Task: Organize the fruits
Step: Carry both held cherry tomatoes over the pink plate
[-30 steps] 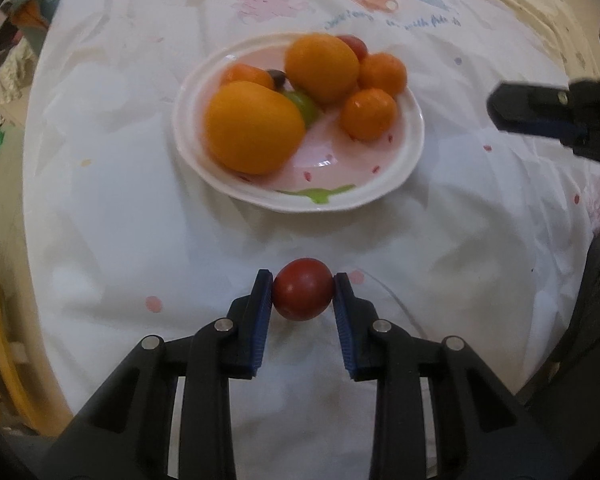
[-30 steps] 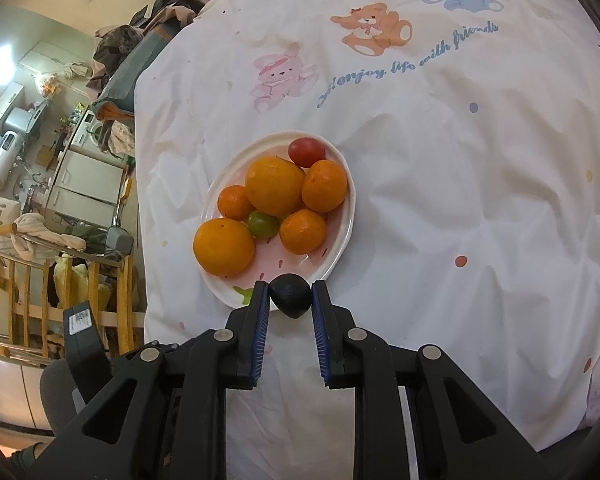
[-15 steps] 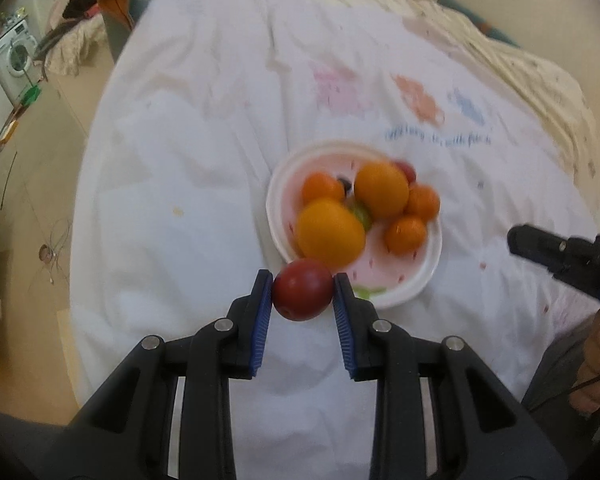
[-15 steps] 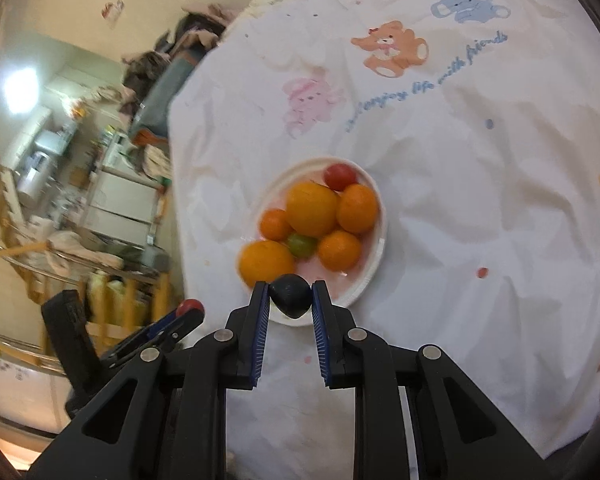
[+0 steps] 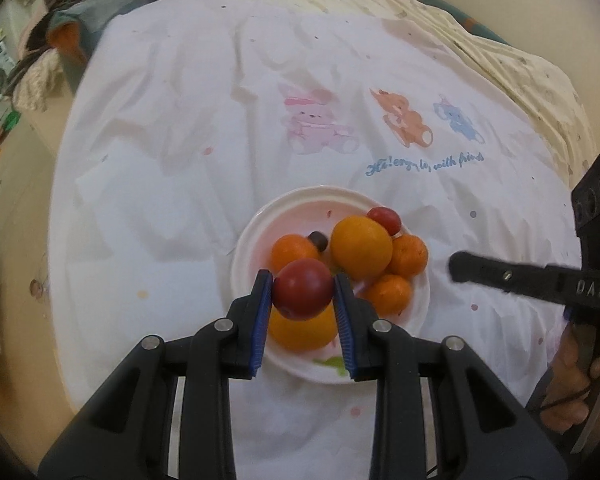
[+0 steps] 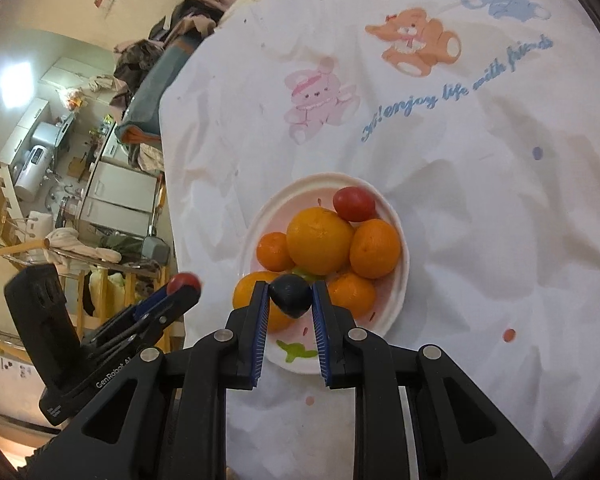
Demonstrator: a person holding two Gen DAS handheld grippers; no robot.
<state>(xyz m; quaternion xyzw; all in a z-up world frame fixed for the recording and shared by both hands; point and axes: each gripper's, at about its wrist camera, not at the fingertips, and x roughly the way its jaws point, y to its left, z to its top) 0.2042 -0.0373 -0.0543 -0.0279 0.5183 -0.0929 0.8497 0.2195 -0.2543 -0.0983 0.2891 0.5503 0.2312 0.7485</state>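
Two handheld black grippers w/ blue ridged pads hover over a white cloth [image 6: 480, 208] printed w/ cartoon animals and blue script.

The left gripper [image 5: 303, 292] is clamped narrow on a round dark-red plum-like fruit [image 5: 303, 289], pads pressing both sides, held above the near-left part of a white round plate w/ pink centre [image 6: 398, 216].

The right gripper [image 6: 290, 294] is closed tight on a small dark blue-black fruit [image 6: 291, 294], held over the plate's near edge.

On the plate: a big orange [image 6: 319, 240] in the middle, smaller oranges around it, a small red tomato [image 6: 354, 203] at the far side, a bit of green fruit [image 6: 303, 273] partly hidden.

In the left view, the right gripper reaches in from the right, w/ a person's hand [image 5: 572, 376] on its handle. Far left: cluttered room, clothes pile.
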